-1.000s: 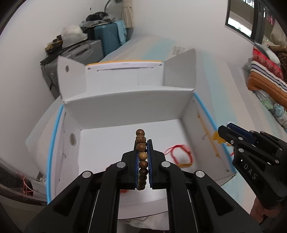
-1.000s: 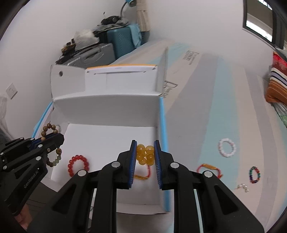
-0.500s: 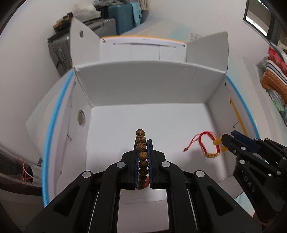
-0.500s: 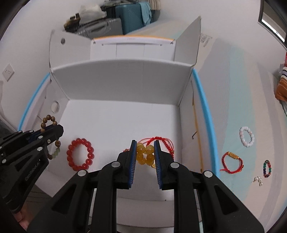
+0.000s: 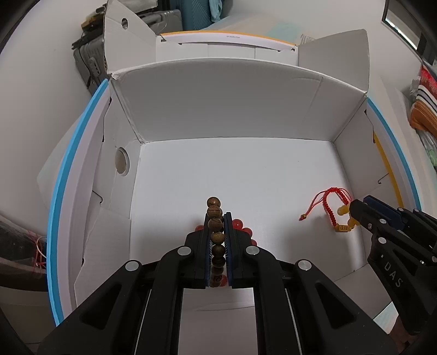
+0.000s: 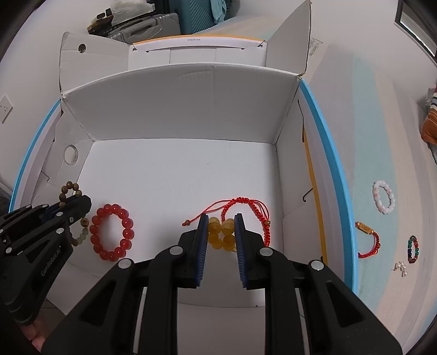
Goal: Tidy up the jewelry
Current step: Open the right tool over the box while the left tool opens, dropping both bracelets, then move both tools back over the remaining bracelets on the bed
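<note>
Both views look down into an open white cardboard box (image 6: 174,174) with blue-edged sides, standing on a pale surface striped in light blue (image 6: 382,142); whether that surface is a desk I cannot tell. Suitcases (image 6: 147,24) stand by the white wall beyond.

My left tongs (image 5: 217,226) are clamped on a brown wooden bead bracelet (image 5: 214,211); my right tongs (image 6: 220,218) grip a yellow bead bracelet (image 6: 221,232), both low inside the box. On its floor lie a red bead bracelet (image 6: 112,232) and a red cord bracelet (image 6: 245,207).

One tong body reads "GenRobot.AI", the other "DAS". The box's printed label is too small to read.

Outside lie a white bracelet (image 6: 383,196), a partly hidden red cord bracelet with a gold charm (image 6: 368,240), a multicoloured bracelet (image 6: 412,248) and small pearly pieces (image 6: 401,267).
</note>
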`<state>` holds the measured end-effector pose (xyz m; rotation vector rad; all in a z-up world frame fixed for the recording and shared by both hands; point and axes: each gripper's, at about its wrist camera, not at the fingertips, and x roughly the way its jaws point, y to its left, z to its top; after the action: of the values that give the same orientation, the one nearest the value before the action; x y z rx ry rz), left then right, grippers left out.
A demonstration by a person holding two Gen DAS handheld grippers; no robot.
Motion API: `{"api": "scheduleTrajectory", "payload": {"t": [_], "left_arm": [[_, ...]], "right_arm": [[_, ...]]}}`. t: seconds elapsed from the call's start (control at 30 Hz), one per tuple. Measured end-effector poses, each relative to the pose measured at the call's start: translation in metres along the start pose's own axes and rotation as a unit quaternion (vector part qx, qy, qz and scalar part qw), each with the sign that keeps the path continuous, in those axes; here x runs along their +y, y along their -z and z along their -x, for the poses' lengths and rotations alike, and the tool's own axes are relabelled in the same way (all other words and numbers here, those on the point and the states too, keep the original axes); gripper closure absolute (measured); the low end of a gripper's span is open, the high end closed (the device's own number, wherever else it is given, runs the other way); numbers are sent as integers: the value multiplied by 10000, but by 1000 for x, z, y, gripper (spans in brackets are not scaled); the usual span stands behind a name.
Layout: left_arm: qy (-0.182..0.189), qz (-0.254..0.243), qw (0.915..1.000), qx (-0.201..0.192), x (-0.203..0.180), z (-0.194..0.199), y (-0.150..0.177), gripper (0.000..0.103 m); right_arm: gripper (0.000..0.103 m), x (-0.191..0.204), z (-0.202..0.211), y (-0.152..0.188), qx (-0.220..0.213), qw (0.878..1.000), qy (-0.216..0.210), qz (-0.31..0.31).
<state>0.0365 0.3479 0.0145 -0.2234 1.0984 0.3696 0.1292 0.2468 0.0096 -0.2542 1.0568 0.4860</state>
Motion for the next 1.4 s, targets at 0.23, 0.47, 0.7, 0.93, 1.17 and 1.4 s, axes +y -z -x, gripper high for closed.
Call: {"api": "scheduleTrajectory", "payload": {"t": [0.23, 0.47, 0.7, 0.93, 1.17, 1.4], "left_arm": [[-4, -93, 9999, 130, -2, -1, -2, 92], [-34, -36, 9998, -185, -3, 21, -5, 51], [12, -217, 9984, -520, -15, 51, 1, 34], [231, -391, 9952, -870, -51, 71, 7, 16], [295, -562, 9919, -1099, -95, 85, 11, 6], [466, -768, 9894, -1141, -141, 94, 19, 6]], "right_arm": [[83, -1, 0, 0, 51, 10000, 9, -30], [57, -5, 25, 0, -246, 9996, -85, -59], [37, -25, 57, 1, -584, 9981, 16, -169], [24, -58, 90, 11, -899, 9949, 266, -364], [8, -107, 118, 27, -1134, 9895, 483, -759], [8, -165, 139, 47, -1208, 9841, 702, -1098]]}}
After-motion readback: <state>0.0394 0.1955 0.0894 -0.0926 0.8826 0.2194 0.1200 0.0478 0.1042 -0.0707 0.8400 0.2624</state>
